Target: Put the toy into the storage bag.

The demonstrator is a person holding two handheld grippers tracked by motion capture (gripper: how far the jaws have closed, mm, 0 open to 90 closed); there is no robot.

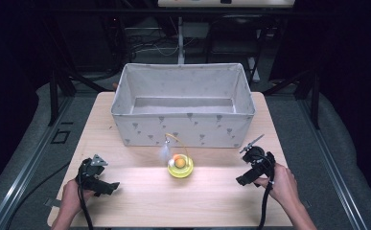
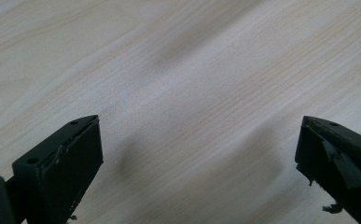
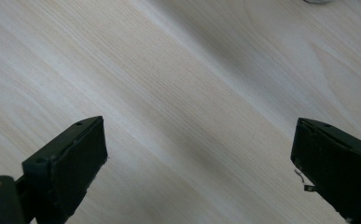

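Note:
A small yellow round toy (image 1: pixel 180 166) with an orange ball on it and a thin curved wire with a pale tuft lies on the wooden table (image 1: pixel 140 191), just in front of a grey fabric box (image 1: pixel 183 103). My left gripper (image 1: pixel 107 187) rests at the table's front left, held by a hand, jaws wide apart over bare wood (image 2: pixel 197 140). My right gripper (image 1: pixel 243 179) sits at the front right in the other hand, also open, with bare wood (image 3: pixel 197 140) between its jaws. Neither holds anything.
The fabric box is open-topped, looks empty and takes up the back half of the table. Dark floor, metal rails and cables surround the table. Bare wood lies between the two grippers in front of the toy.

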